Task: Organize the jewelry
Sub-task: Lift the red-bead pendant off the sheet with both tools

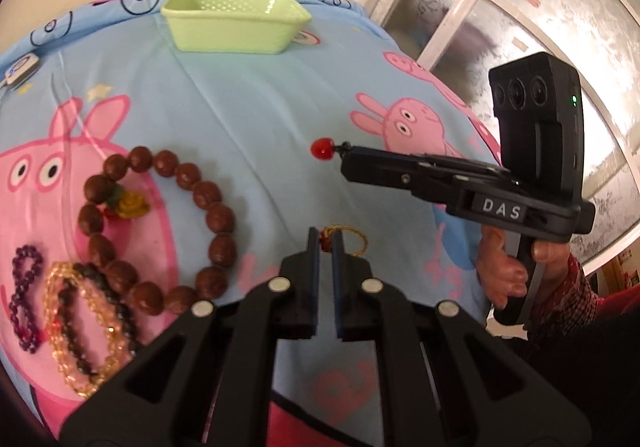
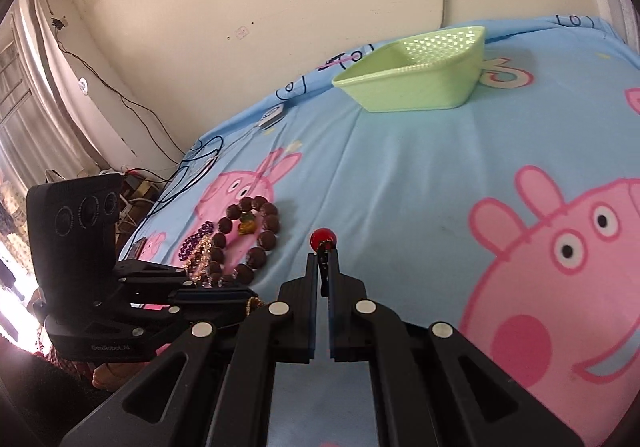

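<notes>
Left wrist view, reading from its left edge: a purple bead bracelet (image 1: 25, 297), a yellow crystal bracelet (image 1: 82, 327) with a dark strand lying in it, and a large brown bead bracelet (image 1: 160, 223) lie bunched on the blue cartoon bedsheet (image 1: 248, 107). At centre my left tongs (image 1: 326, 247) are pressed together on a thin gold chain (image 1: 352, 243) with a small red charm, its loop showing just past the tips. Farther back stands the green basket (image 1: 236, 23), empty as far as I can see. To the right, my right tongs (image 1: 346, 149) are shut on a dark clip with a red bead ornament (image 1: 322, 149) sticking out beyond the tips; the right wrist view shows the same red ball (image 2: 323, 239) above the pinching fingers. I judge I am mid-carry, both pieces lifted and the basket well apart ahead. Next, both tongs need to travel over its rim and spread only once above the inside, the chain lowered first so its hanging loop does not snag the wall.
</notes>
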Demonstrator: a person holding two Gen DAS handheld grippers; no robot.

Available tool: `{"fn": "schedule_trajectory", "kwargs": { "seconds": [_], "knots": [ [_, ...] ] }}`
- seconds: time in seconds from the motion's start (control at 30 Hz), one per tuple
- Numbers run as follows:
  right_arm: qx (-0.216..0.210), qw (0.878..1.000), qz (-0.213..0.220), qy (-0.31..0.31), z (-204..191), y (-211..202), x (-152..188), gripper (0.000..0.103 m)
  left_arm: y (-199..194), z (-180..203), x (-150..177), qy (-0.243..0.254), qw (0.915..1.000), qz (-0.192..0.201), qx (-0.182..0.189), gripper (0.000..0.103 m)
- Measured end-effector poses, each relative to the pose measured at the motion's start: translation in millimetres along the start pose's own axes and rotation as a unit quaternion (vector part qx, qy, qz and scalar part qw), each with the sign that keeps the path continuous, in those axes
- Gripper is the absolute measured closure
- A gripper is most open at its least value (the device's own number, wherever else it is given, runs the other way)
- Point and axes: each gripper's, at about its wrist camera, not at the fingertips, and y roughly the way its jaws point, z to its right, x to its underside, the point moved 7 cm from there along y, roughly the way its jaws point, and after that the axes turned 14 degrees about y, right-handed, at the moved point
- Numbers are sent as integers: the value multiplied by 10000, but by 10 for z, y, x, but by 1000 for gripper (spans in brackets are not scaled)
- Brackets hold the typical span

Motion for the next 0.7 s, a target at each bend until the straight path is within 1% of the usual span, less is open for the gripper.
{"fn": "schedule_trajectory", "kwargs": {
  "seconds": [0.27,0.37,0.53,0.6,0.7],
  "knots": [
    [204,9997,24,111,148,-100,70,103,130,101,21,177,9997,-169,79,98],
    [273,9996,-2,67,174,-160,106,103,182,71,38,102,9996,-238,120,98],
    [381,9991,-168,48,202,-263,286,103,179,40,59,-14,9995,-187,240,98],
    [371,9992,-160,74,203,-311,333,103,181,43,65,-46,9994,-181,294,98],
    [333,9991,-197,155,219,-333,386,103,208,93,45,31,9991,-217,368,98]
  ]
}}
